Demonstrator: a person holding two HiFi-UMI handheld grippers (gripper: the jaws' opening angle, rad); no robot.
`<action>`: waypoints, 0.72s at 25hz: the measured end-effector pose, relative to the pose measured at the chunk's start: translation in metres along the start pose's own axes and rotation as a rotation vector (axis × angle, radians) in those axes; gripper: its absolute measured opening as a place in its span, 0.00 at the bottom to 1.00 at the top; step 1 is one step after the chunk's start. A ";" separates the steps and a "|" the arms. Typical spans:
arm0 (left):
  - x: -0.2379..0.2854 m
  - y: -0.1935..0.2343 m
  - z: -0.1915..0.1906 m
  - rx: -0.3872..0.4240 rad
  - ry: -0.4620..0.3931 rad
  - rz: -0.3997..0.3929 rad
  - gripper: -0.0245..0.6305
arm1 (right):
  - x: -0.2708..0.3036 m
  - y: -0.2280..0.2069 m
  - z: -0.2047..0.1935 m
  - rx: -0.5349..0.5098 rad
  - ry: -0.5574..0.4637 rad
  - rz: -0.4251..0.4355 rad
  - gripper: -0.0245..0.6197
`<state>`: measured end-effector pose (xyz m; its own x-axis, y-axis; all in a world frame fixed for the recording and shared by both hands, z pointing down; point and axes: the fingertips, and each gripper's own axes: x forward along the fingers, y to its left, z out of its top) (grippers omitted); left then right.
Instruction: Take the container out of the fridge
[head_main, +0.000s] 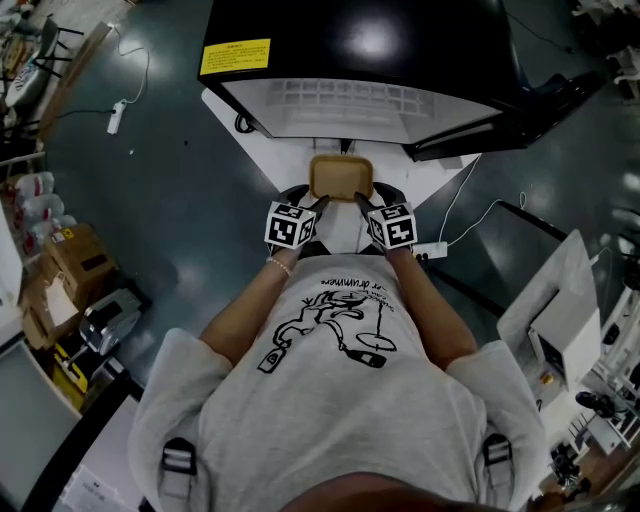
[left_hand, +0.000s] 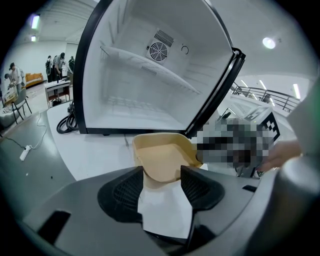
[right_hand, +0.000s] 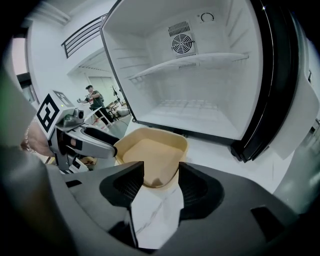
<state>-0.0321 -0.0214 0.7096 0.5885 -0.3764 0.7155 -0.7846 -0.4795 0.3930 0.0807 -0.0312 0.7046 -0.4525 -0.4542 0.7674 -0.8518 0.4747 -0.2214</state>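
A dark glossy floor (head_main: 180, 200) fills the head view, with a white base (head_main: 335, 235) at its centre and boxes (head_main: 70, 255) at 9 o'clock. The fridge (head_main: 360, 40) stands on the base at 12 o'clock, its door (head_main: 510, 115) swung open toward 2 o'clock and its white inside facing the person. The container (head_main: 341, 176), a shallow tan tray, is outside the fridge, held in the air just in front of the open compartment and over the base. The left gripper (head_main: 318, 203) has it at the near corner at 7 o'clock, the right gripper (head_main: 362, 203) at the near corner at 5 o'clock. In the left gripper view the left gripper (left_hand: 162, 182) has its jaws closed narrowly on a corner of the container (left_hand: 162, 157). In the right gripper view the right gripper (right_hand: 161, 185) grips the container (right_hand: 150, 157) the same way, and the left gripper (right_hand: 75, 137) shows at 9 o'clock. Behind them the fridge (right_hand: 200, 100) shows a shelf (right_hand: 190, 62) across its middle.
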 end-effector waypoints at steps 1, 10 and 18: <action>0.001 0.000 -0.001 0.001 0.004 -0.001 0.41 | 0.001 -0.001 -0.002 0.001 0.004 0.000 0.38; 0.010 0.002 -0.010 0.005 0.033 0.002 0.41 | 0.010 -0.004 -0.009 -0.007 0.024 0.005 0.38; 0.018 0.006 -0.014 0.011 0.050 0.008 0.41 | 0.017 -0.007 -0.016 -0.004 0.043 0.008 0.38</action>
<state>-0.0292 -0.0199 0.7334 0.5718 -0.3406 0.7463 -0.7868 -0.4853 0.3814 0.0838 -0.0298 0.7288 -0.4471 -0.4179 0.7908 -0.8475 0.4807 -0.2252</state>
